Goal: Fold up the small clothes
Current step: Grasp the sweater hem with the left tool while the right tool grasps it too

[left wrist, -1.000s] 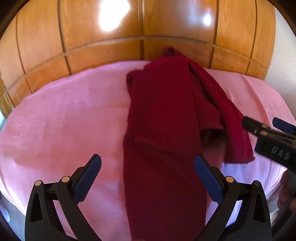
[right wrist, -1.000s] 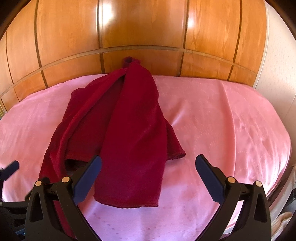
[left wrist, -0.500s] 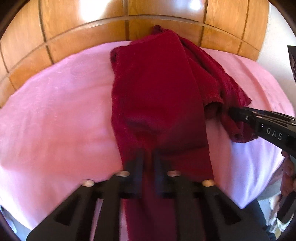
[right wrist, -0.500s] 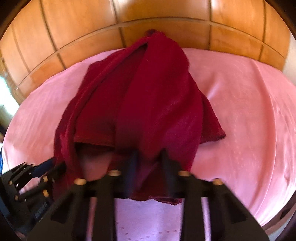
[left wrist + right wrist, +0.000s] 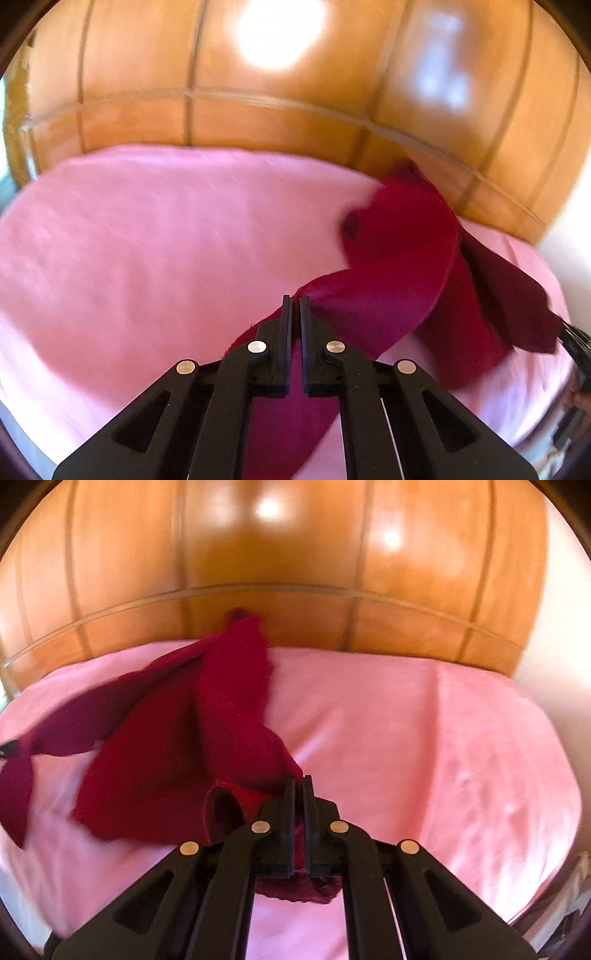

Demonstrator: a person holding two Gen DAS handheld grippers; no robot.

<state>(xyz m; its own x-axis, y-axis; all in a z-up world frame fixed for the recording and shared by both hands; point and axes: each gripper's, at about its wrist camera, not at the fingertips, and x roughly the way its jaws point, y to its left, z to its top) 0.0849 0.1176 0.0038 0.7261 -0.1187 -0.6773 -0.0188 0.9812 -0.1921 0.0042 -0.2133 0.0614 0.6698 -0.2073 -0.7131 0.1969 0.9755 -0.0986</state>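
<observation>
Both claws — left claw [image 5: 295, 301], right claw [image 5: 299, 782] — pinch seemingly fuzzy crimson cloth [image 5: 399, 266].

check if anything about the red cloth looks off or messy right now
Yes. The dark red cloth is twisted and bunched rather than flat on the pink sheet. Each tool, left and right, is shut on an end, and its far tip rides up against the wooden headboard.

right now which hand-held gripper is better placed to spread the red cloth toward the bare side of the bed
Left hand-held gripper: shut on the red cloth, with wide bare pink sheet ahead; the right holds the bunched edge.
</observation>
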